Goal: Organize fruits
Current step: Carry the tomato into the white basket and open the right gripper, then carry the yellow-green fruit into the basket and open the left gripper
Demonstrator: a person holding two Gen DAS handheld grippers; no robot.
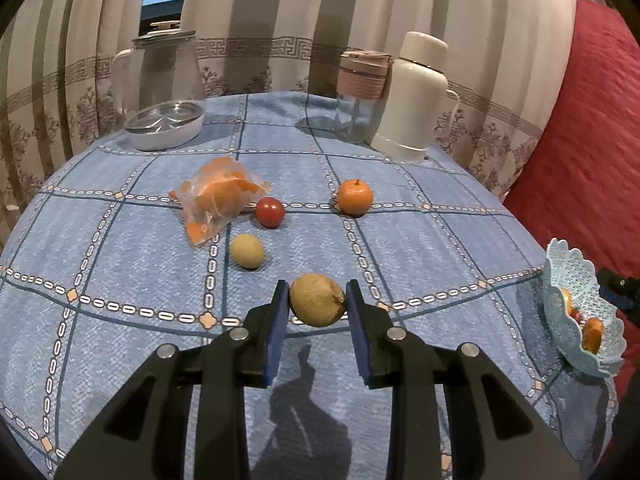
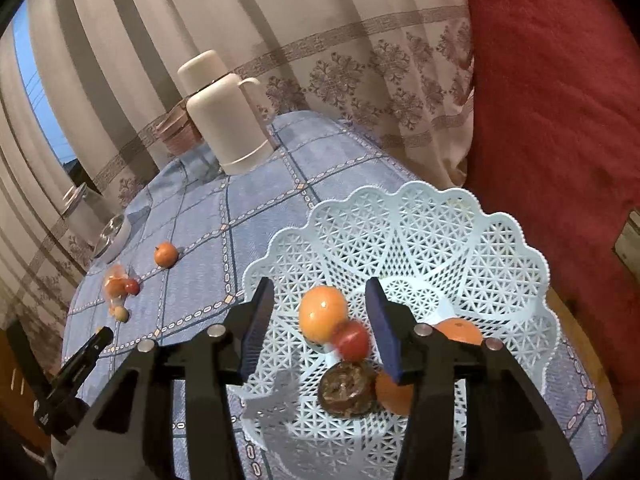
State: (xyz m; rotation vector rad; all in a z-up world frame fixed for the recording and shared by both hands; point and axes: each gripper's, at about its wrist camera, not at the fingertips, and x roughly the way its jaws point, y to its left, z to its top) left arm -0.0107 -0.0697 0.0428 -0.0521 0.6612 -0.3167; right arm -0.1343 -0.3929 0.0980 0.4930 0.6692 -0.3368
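I've got a brown kiwi [image 1: 317, 300] pinched between the jaws of my left gripper [image 1: 317, 307], blue pads [image 1: 279, 332] pressed on either side of it, lifted just off the blue checked surface [image 1: 420, 248]; beyond it a small tan fruit [image 1: 247, 251] sits on the cloth, then a red tomato [image 1: 270, 212] touching a clear bag of orange peel [image 1: 218, 200], and a tangerine [image 1: 355, 197] off to the right, apart from the others; at the back stand a white bowl with a glass lid [image 1: 165, 124], a glass jug [image 1: 166, 68], a pink-lidded cup [image 1: 362, 92] and a white flask [image 1: 416, 96]; striped curtains [image 1: 280, 20] hang behind, and a red cushion [image 1: 580, 120] rises at the right.

Over on my right gripper [image 2: 320, 320] the jaws are spread and pinching nothing; they hang over the pale blue lace basket [image 2: 460, 240], which sits at the near right edge of the surface; between the pads, loose and blurred, an orange fruit [image 2: 323, 312] and a small red tomato [image 2: 353, 340] touch each other; below them in the basket lie a dark wrinkled fruit [image 2: 346, 392] and a second orange [image 2: 394, 394] side by side, with a third orange [image 2: 460, 330] partly hidden behind my right finger; the left gripper's black frame [image 2: 76, 364] shows at the far left.
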